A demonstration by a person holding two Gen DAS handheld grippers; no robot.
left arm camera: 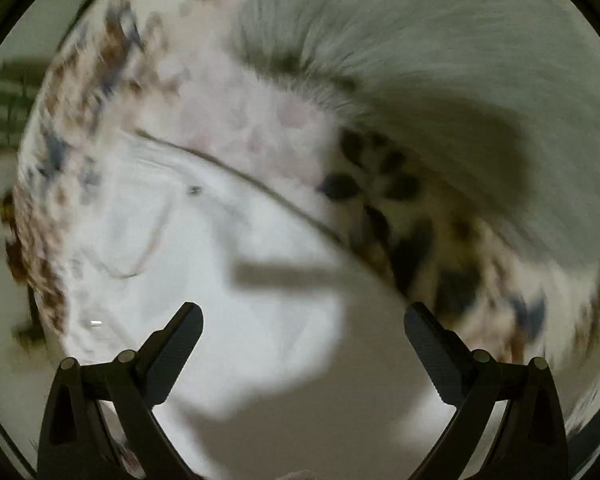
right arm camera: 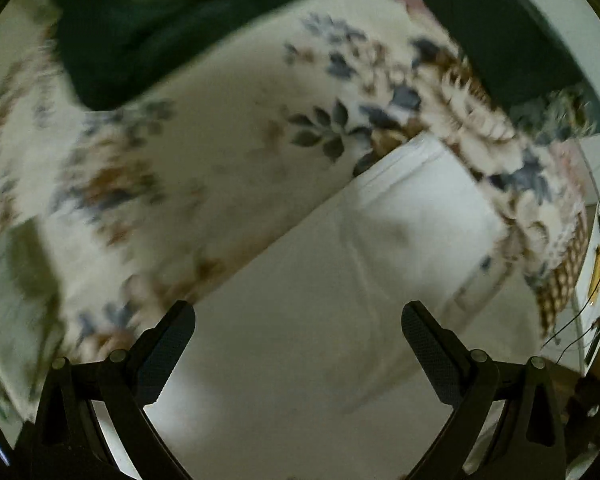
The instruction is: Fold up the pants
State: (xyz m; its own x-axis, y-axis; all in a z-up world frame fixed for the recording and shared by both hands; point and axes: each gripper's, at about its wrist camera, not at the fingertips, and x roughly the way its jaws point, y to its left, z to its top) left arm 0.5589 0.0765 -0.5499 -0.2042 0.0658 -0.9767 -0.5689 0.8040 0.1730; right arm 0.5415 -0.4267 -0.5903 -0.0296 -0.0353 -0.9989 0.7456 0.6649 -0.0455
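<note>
White pants [left arm camera: 204, 248] lie flat on a floral bedspread [left arm camera: 80, 128]. In the left wrist view I see the waist part with a small dark button and a pocket seam. My left gripper [left arm camera: 303, 316] is open and empty just above the cloth. In the right wrist view the pants [right arm camera: 340, 288] run as a long white band to a hem at the upper right. My right gripper [right arm camera: 298, 314] is open and empty over that band. Both views are blurred by motion.
A fluffy white blanket [left arm camera: 440, 40] lies beyond the pants in the left wrist view. Dark green cloth [right arm camera: 160, 32] and a dark folded item [right arm camera: 512, 48] lie at the far side of the floral bedspread [right arm camera: 204, 160]. A white board with cables [right arm camera: 598, 280] stands at the right edge.
</note>
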